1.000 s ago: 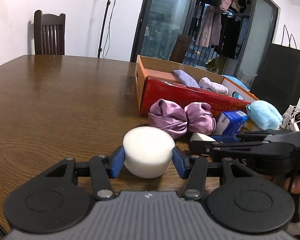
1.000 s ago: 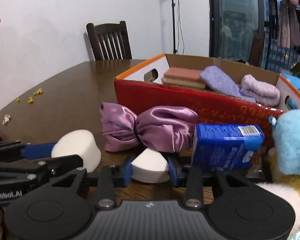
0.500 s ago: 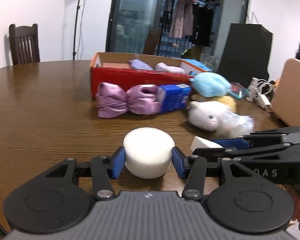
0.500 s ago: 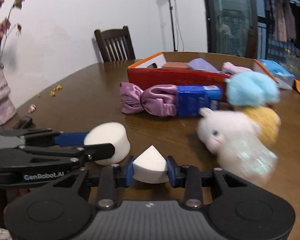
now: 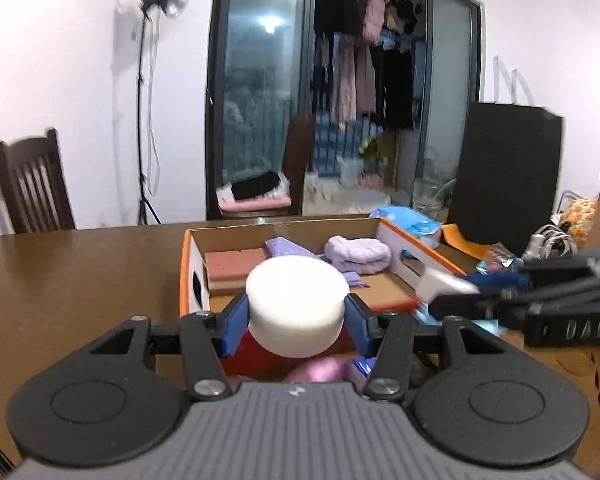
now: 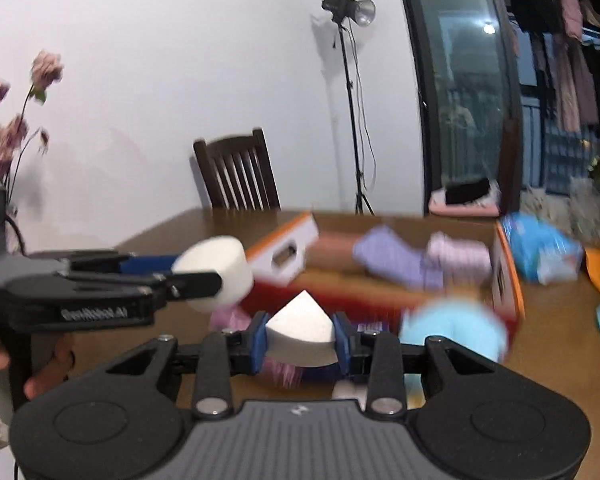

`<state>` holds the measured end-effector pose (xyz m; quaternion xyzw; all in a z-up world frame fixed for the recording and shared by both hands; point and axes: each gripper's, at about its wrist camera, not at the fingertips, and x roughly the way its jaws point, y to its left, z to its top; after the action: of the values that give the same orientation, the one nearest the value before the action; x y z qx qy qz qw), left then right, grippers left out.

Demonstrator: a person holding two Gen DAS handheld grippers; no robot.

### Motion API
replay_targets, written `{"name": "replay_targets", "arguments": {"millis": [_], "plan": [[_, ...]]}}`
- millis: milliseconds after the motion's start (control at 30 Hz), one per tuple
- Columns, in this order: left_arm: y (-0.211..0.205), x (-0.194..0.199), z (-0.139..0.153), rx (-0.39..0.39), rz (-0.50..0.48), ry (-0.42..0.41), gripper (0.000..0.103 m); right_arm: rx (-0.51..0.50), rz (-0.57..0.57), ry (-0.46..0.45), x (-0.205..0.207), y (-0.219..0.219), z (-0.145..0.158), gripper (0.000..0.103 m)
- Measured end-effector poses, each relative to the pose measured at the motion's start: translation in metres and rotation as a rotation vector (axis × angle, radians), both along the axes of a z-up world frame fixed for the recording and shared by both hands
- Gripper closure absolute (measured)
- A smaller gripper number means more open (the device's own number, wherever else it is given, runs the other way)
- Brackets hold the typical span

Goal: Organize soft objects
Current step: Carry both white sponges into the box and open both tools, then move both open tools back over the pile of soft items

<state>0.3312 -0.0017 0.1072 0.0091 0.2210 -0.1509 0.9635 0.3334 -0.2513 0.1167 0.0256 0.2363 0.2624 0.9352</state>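
Observation:
My left gripper [image 5: 296, 316] is shut on a round white sponge [image 5: 296, 304] and holds it in the air at the near wall of the red cardboard box [image 5: 188, 264]. My right gripper [image 6: 300, 336] is shut on a white wedge sponge [image 6: 300, 328], also lifted, in front of the same box [image 6: 504, 280]. The round sponge [image 6: 216, 272] and left gripper show at the left of the right wrist view; the wedge [image 5: 440, 284] shows at the right of the left wrist view. The box holds a pink sponge [image 5: 236, 264] and purple cloths [image 5: 356, 254].
A purple satin bow [image 5: 320, 370] and a light blue plush [image 6: 456, 332] lie on the brown table [image 5: 80, 280] in front of the box. A blue packet [image 6: 540, 252] lies right of the box. A chair [image 6: 236, 176] and a light stand [image 6: 352, 120] stand behind the table.
Both grippers have risen off the table with their sponges and moved forward to the box. The view now looks down into the box.

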Motion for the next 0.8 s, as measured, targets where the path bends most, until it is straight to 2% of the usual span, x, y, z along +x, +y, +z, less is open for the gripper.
{"name": "replay_targets", "arguments": {"millis": [67,167,233,267,333,367,400,533,600,633,800], "plan": [[0.001,0.04,-0.003,0.015,0.01,0.041,0.05,0.024,0.021,0.057,0.05,-0.002,0.005,0.068],[-0.001,0.095,-0.021,0.08,0.012,0.109,0.05,0.06,0.042,0.18,0.13,0.001,0.0,0.068],[0.0,0.119,-0.033,0.103,0.007,0.146,0.05,-0.001,0.022,0.227,0.174,0.013,-0.01,0.068],[0.002,0.128,-0.039,0.115,0.011,0.154,0.047,-0.028,0.021,0.251,0.193,0.02,-0.018,0.068],[0.007,0.139,-0.045,0.116,0.02,0.144,0.032,-0.062,0.028,0.297,0.22,0.033,-0.031,0.068],[0.009,0.141,-0.047,0.111,0.024,0.13,0.023,-0.079,0.033,0.311,0.229,0.039,-0.037,0.068],[0.011,0.141,-0.049,0.108,0.012,0.115,0.021,-0.091,0.037,0.327,0.238,0.044,-0.044,0.065],[0.018,0.137,-0.049,0.084,-0.014,0.09,0.02,-0.077,0.041,0.374,0.253,0.057,-0.055,0.059],[0.024,0.135,-0.046,0.058,-0.011,0.084,0.018,-0.068,0.036,0.367,0.255,0.057,-0.054,0.049],[0.027,0.134,-0.044,0.052,-0.002,0.078,0.017,-0.062,0.03,0.363,0.255,0.056,-0.053,0.047],[0.035,0.126,-0.027,0.045,0.048,0.055,0.016,-0.045,0.012,0.337,0.239,0.048,-0.039,0.045]]}}
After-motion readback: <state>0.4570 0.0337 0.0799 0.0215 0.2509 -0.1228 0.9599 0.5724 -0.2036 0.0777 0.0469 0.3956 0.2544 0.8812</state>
